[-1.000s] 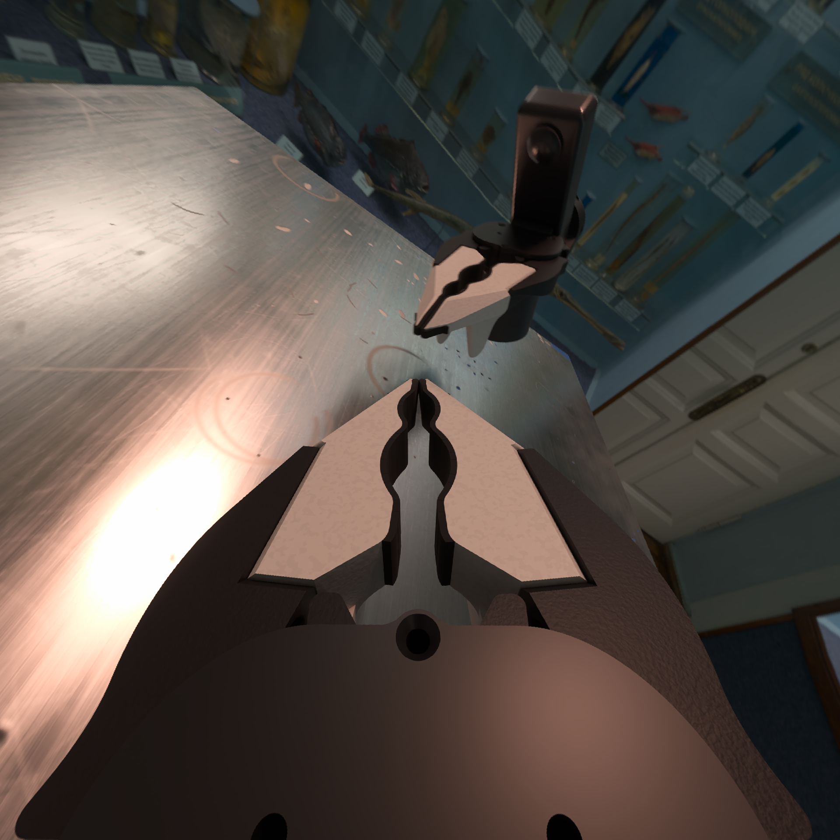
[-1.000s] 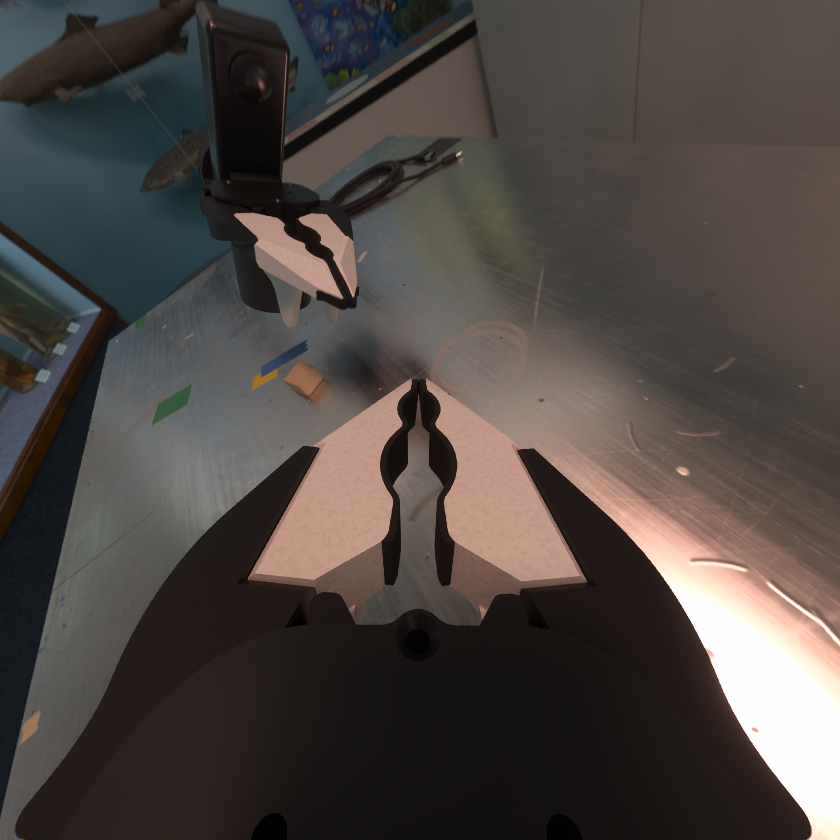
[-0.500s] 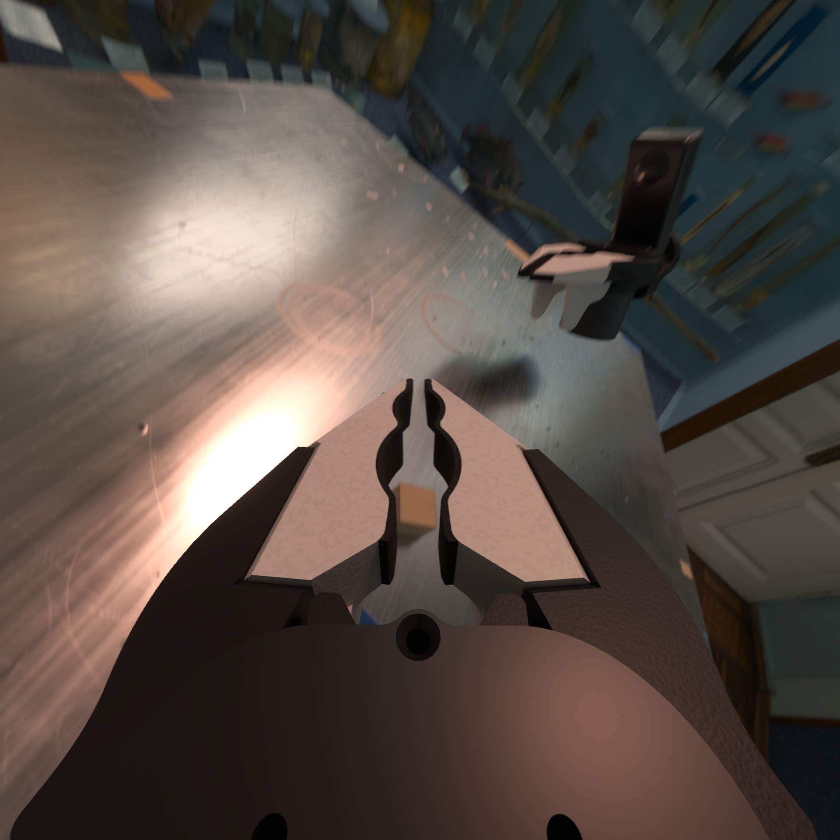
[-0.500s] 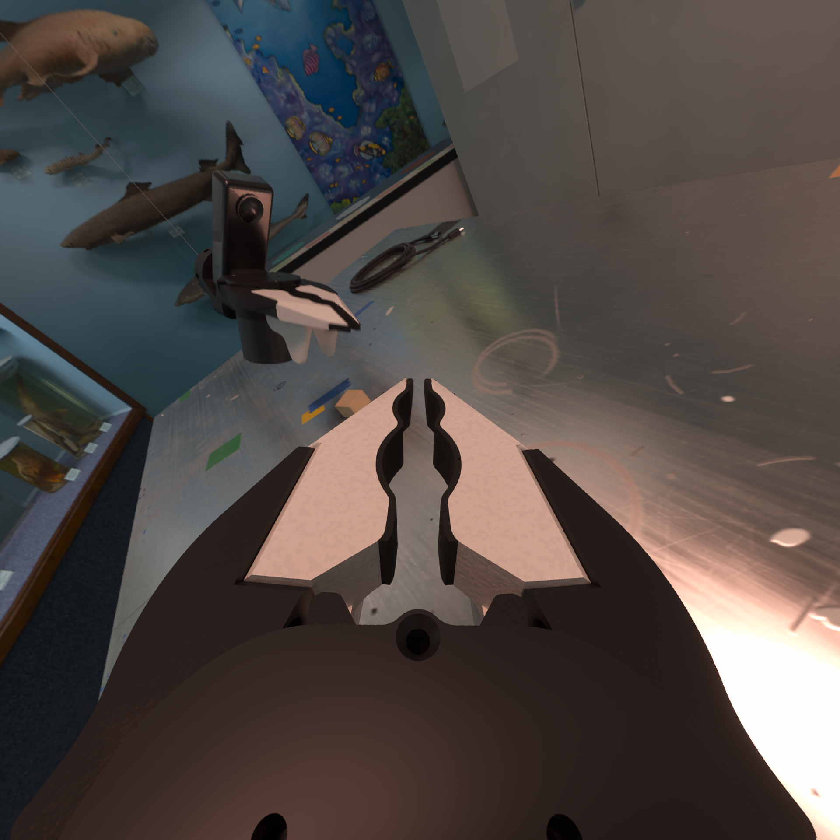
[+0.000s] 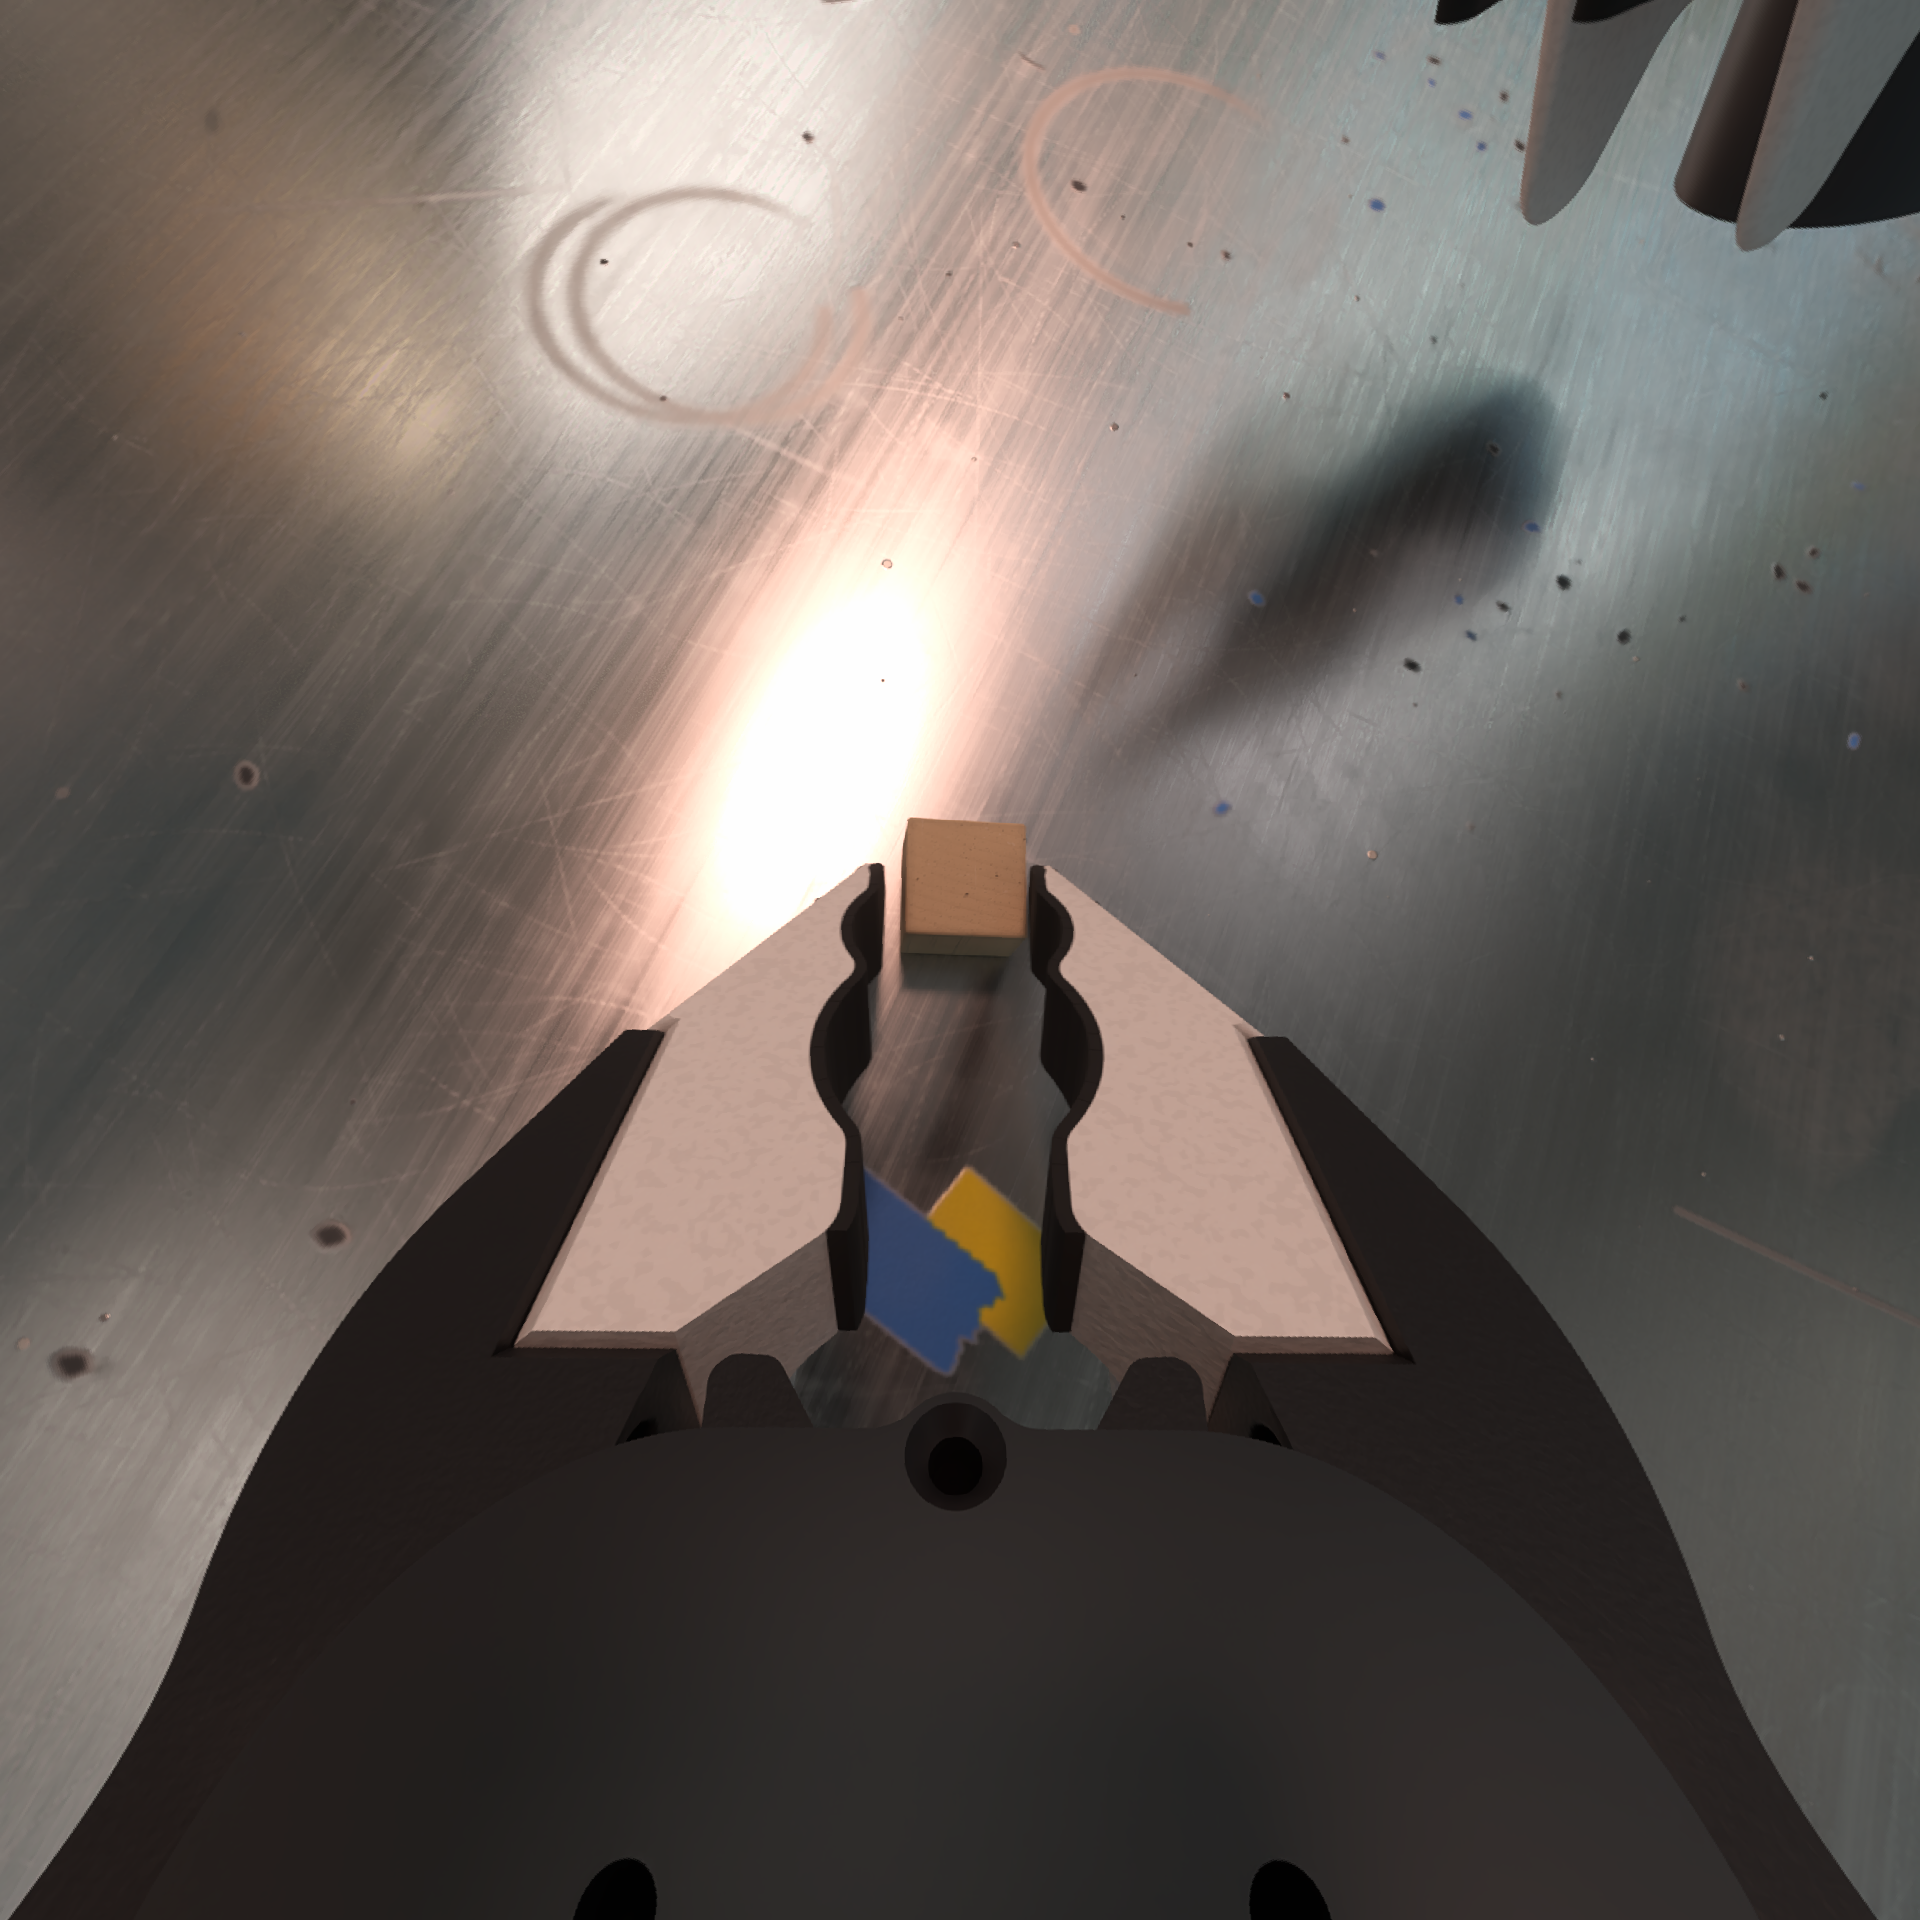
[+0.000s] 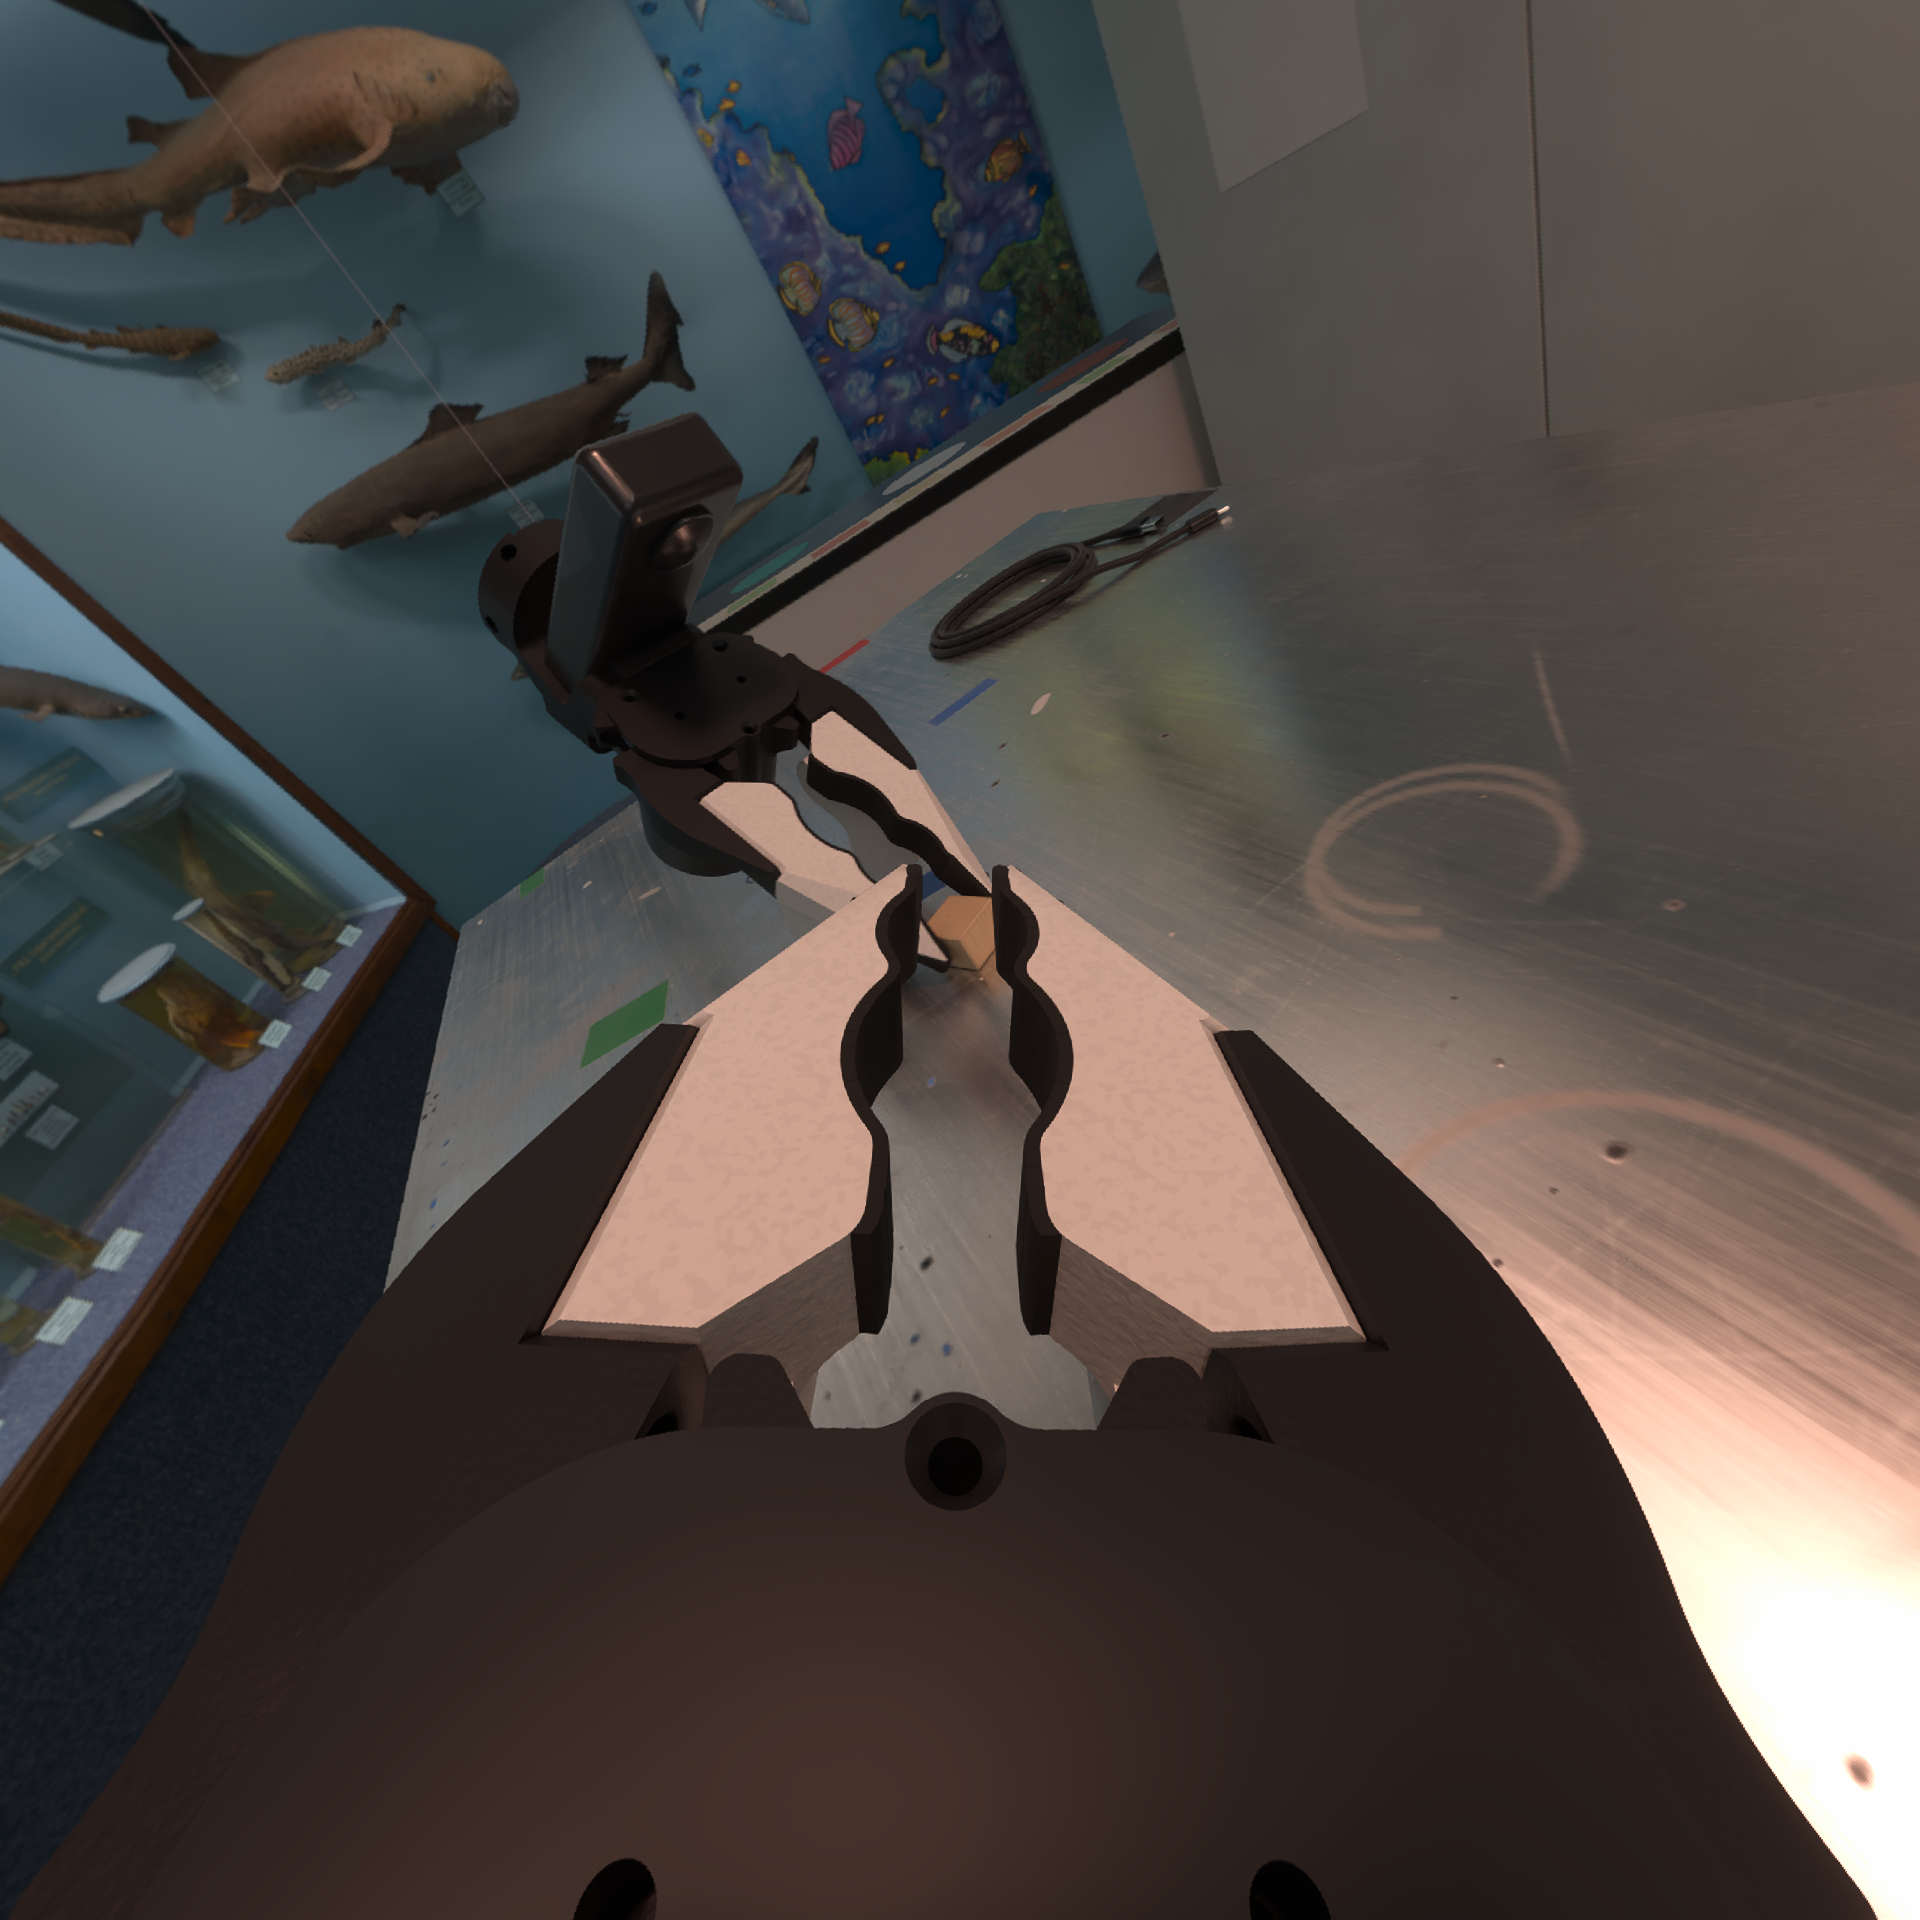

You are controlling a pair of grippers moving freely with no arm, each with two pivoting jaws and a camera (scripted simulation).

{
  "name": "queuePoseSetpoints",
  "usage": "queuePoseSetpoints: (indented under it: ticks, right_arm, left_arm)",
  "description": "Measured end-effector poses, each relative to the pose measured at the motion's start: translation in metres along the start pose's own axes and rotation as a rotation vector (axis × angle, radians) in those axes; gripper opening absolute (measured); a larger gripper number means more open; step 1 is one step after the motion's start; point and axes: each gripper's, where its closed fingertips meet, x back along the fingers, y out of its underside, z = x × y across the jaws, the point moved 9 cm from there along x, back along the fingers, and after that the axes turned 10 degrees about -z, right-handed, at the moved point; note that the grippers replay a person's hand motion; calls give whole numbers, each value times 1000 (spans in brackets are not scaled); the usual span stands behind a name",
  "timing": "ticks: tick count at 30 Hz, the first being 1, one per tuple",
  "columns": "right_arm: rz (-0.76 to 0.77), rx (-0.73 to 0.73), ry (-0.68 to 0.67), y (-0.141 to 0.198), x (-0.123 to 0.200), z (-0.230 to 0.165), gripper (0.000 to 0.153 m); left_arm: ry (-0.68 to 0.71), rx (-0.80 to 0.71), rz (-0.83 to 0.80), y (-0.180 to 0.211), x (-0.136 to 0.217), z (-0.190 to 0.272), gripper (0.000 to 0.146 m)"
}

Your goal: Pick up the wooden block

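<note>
The wooden block (image 5: 964,899), a small tan cube, rests on the scratched metal table (image 5: 416,623). My left gripper (image 5: 954,878) is open, tilted down at the table, with the block between its fingertips. The right tip is very close to the block and a thin gap shows on the left. My right gripper (image 6: 956,878) is open and empty, above the table. It points at the block (image 6: 961,930), which shows farther off between its tips. The right gripper's fingers (image 5: 1558,125) show at the top right of the left wrist view.
Blue and yellow tape patches (image 5: 956,1278) lie on the table under my left gripper. A coiled black cable (image 6: 1018,603) lies at the far table edge. A green patch (image 6: 623,1023) marks the table near its left edge, with glass display cases (image 6: 156,987) beyond.
Both grippers have opened from shut. My left gripper has tilted down and closed in until the block sits between its tips. My right gripper has turned to face the block.
</note>
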Motion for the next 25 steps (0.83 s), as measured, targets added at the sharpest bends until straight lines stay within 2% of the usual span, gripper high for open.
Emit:
queuePoseSetpoints:
  ticks: [1,6,9,13,17,21,25]
  right_arm:
    - [-5,6,-3,0,-3,-2,14]
    - [-79,96,22,1,-19,-14,18]
    - [-137,209,59,0,-29,-22,25]
    - [-198,434,144,-2,-39,-32,30]
    - [-136,610,199,-3,-41,-41,23]
    - [-91,659,216,-6,-40,-45,15]
    - [-82,666,211,-8,-37,-47,6]
  left_arm:
    - [-4,-8,-2,-1,-1,1,23]
    - [32,32,71,-5,-4,5,23]
    - [155,99,179,-9,2,6,23]
    - [366,193,329,-13,14,7,23]
    - [508,273,417,-17,19,10,23]
    - [622,315,445,-21,16,16,23]
    - [642,312,452,-24,13,21,23]
